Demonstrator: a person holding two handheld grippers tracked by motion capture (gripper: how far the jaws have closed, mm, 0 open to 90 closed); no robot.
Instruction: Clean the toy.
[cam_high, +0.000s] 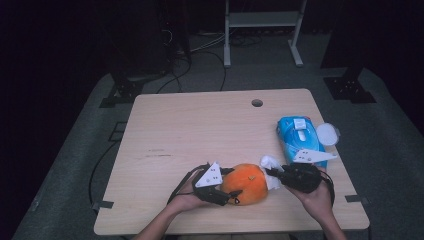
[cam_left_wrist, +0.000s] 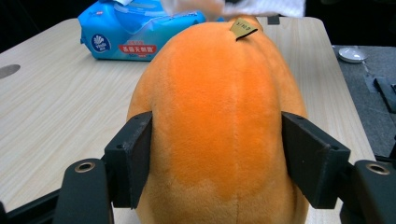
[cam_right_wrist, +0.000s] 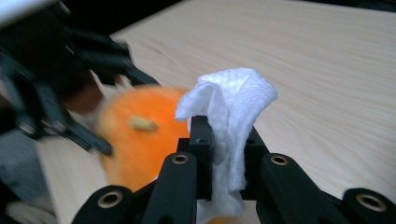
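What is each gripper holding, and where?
Left gripper clamps the orange plush by its sides; right gripper pinches the white wipe near its lower end.

- The wooden table (cam_high: 200, 125) lies bare across the upper left and centre of the high view; a gripper could pass freely there.
- The blue wet-wipe pack (cam_high: 299, 140) blocks the right edge, with a white round lid (cam_high: 327, 134) just beside it.
- At the lower centre, the orange plush pumpkin (cam_high: 246, 183) fills the gap between the left gripper (cam_high: 227, 192) and the right gripper (cam_high: 272, 176), leaving no way through.
- A narrow bare strip runs along the near edge, lower left.
- A cable hole (cam_high: 257, 103) sits near the far edge.
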